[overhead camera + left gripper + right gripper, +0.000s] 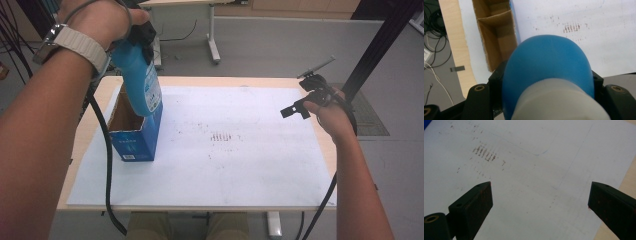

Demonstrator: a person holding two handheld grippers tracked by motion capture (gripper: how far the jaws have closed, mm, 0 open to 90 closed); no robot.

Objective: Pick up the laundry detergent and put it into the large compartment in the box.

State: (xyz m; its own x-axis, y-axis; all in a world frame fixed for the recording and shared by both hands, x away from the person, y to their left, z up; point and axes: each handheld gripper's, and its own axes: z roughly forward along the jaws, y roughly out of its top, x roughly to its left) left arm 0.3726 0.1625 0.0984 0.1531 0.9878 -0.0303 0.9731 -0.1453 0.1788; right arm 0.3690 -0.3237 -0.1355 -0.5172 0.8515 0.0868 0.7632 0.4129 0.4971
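A blue bottle (pixel 141 85) with a white label hangs over the right side of an open blue cardboard box (pixel 131 131) at the table's left. My left gripper (pixel 138 36) is shut on the bottle's upper part. In the left gripper view the bottle (pixel 549 65) bulges between the black jaws, its white neck toward the camera, with the box (pixel 496 35) and its brown inside below. My right gripper (pixel 305 97) hovers over the table's right side, open, with nothing between its fingers (pixel 477 200).
A white sheet (pixel 240 145) with faint brown marks covers the wooden table (pixel 112 82). Black cables trail off the left and right edges. A table leg (pixel 213 40) stands on the grey floor behind.
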